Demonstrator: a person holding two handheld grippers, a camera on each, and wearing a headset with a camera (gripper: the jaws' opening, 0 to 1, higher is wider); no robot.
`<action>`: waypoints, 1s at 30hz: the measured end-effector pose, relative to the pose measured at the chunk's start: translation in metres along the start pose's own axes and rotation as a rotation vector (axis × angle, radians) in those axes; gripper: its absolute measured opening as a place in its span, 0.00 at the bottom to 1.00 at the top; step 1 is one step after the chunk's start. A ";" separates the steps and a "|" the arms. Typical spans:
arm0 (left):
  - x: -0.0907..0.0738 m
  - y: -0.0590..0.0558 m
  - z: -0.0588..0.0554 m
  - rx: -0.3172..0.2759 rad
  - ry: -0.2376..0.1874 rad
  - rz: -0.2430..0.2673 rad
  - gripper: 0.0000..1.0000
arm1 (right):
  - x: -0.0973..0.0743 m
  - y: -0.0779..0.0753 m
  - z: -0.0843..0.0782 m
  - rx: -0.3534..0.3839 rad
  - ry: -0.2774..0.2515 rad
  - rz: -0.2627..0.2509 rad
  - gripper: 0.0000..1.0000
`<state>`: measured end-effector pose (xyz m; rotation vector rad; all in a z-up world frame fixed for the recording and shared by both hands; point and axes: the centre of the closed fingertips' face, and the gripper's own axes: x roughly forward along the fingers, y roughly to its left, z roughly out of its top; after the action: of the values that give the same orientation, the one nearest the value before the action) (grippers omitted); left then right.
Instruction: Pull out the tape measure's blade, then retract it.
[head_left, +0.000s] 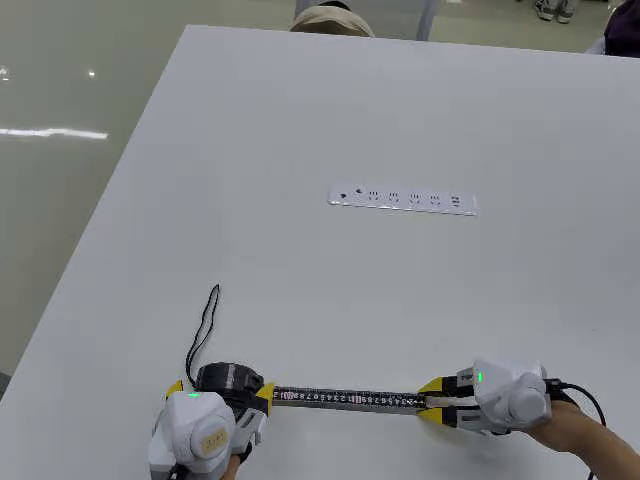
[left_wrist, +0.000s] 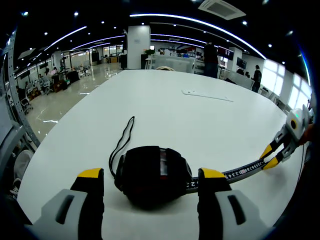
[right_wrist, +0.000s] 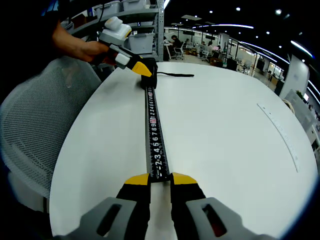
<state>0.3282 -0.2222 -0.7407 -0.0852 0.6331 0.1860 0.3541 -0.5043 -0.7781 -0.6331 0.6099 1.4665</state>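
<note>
The tape measure (head_left: 228, 380) lies close to the near edge of the white tabletop (head_left: 350, 110), toward its left corner. Its black wrist strap (head_left: 203, 335) trails away from the case toward the far edge. The left gripper (head_left: 220, 390) has one yellow-tipped jaw on each side of the case; whether they press on it I cannot tell. The blade (head_left: 345, 399) runs out flat along the near edge, numbers facing up, to the right gripper (head_left: 432, 398), whose jaws are pinched together on the blade's end. A white power strip (head_left: 403, 199) lies well apart, near the middle of the tabletop.
</note>
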 end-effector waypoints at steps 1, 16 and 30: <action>0.000 0.000 0.000 0.002 0.000 0.001 0.74 | 0.000 0.000 0.000 -0.002 0.001 0.000 0.13; 0.010 -0.001 -0.001 -0.028 0.005 0.037 0.66 | 0.000 -0.004 0.000 -0.012 0.011 -0.022 0.13; 0.014 0.000 -0.002 -0.119 0.008 0.051 0.67 | 0.000 -0.003 -0.001 -0.016 0.012 -0.025 0.13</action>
<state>0.3385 -0.2203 -0.7503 -0.1844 0.6321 0.2728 0.3576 -0.5049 -0.7783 -0.6602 0.5986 1.4459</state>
